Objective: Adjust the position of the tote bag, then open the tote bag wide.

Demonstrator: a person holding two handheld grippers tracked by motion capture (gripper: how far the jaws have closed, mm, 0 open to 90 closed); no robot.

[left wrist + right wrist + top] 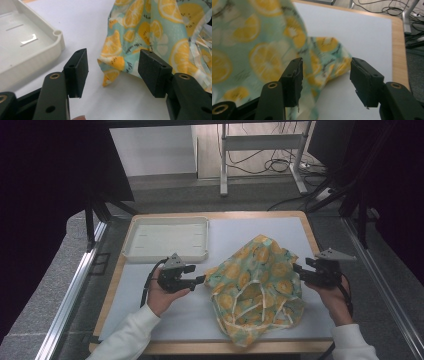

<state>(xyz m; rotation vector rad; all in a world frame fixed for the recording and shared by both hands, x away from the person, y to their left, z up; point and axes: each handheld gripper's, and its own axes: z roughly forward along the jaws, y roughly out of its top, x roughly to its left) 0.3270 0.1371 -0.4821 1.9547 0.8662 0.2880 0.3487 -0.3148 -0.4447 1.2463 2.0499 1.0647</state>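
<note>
White mat (165, 285) covers the wooden table, an empty white tray (166, 239) at its far left. Crumpled lemon-print apron (257, 285) lies right of centre. Left gripper (200, 280) sits just beside its left corner, jaws spread, holding nothing. Right gripper (296, 268) at its right edge, jaws also apart, fabric loose between them.

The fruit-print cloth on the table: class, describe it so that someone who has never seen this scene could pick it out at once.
Start from the white mat covering the wooden table. On the mat's right half, between the left gripper and the right gripper, lies a crumpled cloth. Its mint-green fabric with orange slices and white ties sets it apart from the plain white tray at far left.
</note>
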